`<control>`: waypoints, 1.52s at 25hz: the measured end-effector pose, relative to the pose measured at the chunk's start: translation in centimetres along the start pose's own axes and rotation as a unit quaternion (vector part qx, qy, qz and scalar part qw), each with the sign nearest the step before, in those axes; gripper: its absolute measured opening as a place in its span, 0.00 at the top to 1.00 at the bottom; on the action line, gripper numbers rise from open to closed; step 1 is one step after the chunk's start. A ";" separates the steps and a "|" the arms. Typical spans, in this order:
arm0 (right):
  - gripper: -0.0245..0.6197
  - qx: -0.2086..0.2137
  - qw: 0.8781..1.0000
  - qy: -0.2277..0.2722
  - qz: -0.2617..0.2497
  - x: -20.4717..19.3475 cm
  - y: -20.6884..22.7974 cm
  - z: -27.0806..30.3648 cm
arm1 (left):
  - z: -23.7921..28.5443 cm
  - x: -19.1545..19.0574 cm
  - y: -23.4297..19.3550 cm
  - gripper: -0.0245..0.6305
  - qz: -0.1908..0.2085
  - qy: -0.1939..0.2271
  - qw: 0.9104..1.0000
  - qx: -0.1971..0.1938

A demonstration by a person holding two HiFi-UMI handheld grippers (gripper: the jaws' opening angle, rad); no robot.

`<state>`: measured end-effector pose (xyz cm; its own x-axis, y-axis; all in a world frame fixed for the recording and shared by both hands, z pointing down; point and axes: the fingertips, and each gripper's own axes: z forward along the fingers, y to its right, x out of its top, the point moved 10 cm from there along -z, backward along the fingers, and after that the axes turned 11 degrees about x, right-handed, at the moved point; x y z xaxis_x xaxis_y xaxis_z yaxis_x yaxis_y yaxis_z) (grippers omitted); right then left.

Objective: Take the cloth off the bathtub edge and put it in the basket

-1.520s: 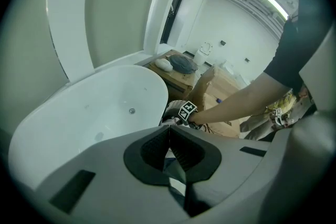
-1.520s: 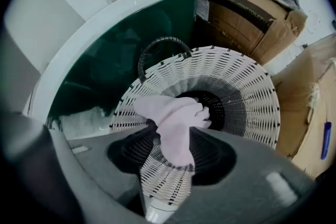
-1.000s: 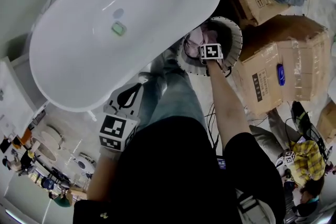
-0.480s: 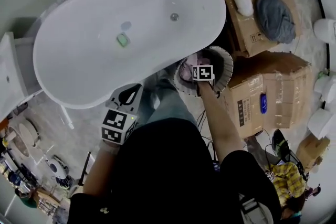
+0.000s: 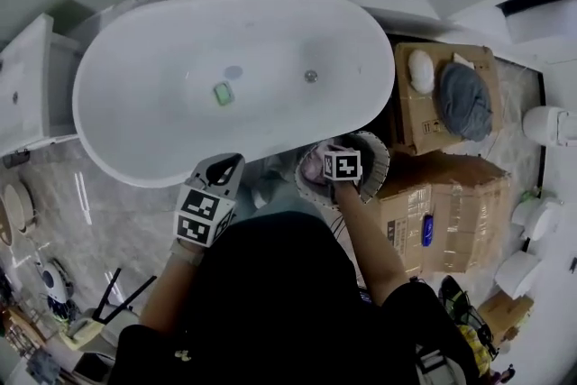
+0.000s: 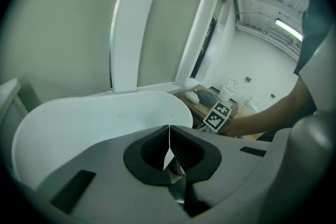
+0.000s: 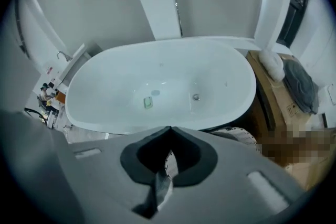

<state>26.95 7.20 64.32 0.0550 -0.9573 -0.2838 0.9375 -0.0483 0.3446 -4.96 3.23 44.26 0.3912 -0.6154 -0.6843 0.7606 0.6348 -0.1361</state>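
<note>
The pale pink cloth (image 5: pixel 313 165) lies inside the round white basket (image 5: pixel 379 160) on the floor beside the white bathtub (image 5: pixel 162 86). My right gripper (image 5: pixel 341 167) hangs over the basket, pointing steeply down. Its jaws have just been closing and now meet with nothing between them (image 7: pixel 169 127). In the right gripper view the basket's rim (image 7: pixel 239 136) shows just past the jaws. My left gripper (image 5: pixel 233 161) is held near the tub's near rim, also shut and empty (image 6: pixel 169 126).
A small green item (image 5: pixel 223 93) and the drain (image 5: pixel 311 77) lie in the tub. Cardboard boxes (image 5: pixel 442 212) stand right of the basket. One box holds a grey bundle (image 5: pixel 466 99) and a white item (image 5: pixel 421 70). White fixtures (image 5: pixel 550 123) line the right edge.
The right gripper has come up out of the basket, leaving the cloth in it. The left gripper has risen a little toward the tub. The head view has pulled back, so the whole tub shows.
</note>
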 end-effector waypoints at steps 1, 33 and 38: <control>0.96 0.004 1.000 0.002 -0.009 0.5 -0.9 -0.6 | -0.4 -0.1 -0.4 0.94 -0.004 0.004 1.000 0.004; 0.97 0.237 0.884 0.234 -0.327 15.4 -33.3 -17.8 | -18.9 1.2 -12.9 0.94 -0.092 0.198 0.968 0.121; 0.97 0.290 0.844 0.269 -0.362 16.7 -37.4 -19.8 | -22.9 2.0 -14.0 0.94 -0.100 0.251 0.953 0.137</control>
<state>-0.41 -1.37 28.95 -0.1658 -0.3557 -0.9198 0.4747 -0.8463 0.2417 -26.68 3.76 28.40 -0.0209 -0.3675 -0.9298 0.9274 0.3404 -0.1553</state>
